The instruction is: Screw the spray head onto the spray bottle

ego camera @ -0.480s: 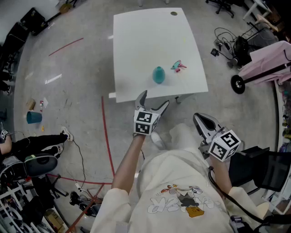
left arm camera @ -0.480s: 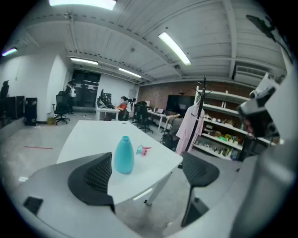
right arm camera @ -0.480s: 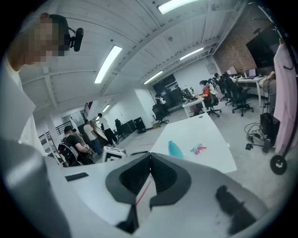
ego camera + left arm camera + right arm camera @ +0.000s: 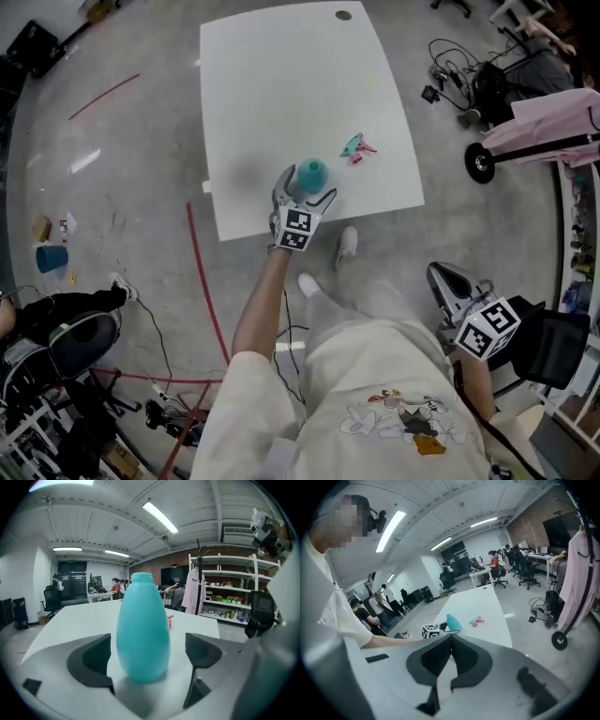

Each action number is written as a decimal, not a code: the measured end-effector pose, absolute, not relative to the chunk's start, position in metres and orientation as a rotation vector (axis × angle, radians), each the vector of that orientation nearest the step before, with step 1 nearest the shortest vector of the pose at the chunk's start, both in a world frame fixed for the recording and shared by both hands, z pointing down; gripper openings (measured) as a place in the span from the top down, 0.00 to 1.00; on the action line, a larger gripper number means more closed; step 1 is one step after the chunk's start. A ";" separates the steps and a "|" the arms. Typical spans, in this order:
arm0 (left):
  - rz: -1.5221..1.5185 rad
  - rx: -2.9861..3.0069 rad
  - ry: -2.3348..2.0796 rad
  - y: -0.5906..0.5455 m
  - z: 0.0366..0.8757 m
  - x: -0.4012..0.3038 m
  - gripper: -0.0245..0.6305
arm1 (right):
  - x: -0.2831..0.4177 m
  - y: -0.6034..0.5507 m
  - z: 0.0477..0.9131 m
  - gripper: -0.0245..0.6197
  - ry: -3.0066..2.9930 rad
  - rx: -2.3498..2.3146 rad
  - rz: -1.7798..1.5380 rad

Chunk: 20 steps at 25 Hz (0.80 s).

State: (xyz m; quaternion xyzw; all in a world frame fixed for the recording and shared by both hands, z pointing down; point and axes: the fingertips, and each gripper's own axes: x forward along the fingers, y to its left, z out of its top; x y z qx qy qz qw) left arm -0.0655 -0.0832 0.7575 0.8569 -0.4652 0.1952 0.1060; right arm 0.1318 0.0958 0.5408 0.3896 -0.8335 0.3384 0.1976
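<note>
Head view: bottle [image 4: 312,173] between spread fingers [image 4: 279,192]

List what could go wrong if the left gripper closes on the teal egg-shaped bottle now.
1. The teal egg-shaped plastic bottle stands free between the jaws of the open left gripper, nearer one pad; that pad would likely touch first and could tip it.
2. Its rounded, tapering wall may slip out of a squeeze.
3. The pink-and-teal spray head lies apart on the white table; the right gripper is shut and off the table, so it must open first.
</note>
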 end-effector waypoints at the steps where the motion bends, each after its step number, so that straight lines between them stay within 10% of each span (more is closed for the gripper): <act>1: 0.565 2.538 -1.379 -0.090 0.756 -0.063 0.23 | 0.135 0.085 0.544 0.95 -2.323 1.092 0.950; 20: 0.674 2.531 -1.351 -0.136 0.767 -0.044 0.33 | 0.056 -0.135 0.710 0.82 -2.069 0.600 1.327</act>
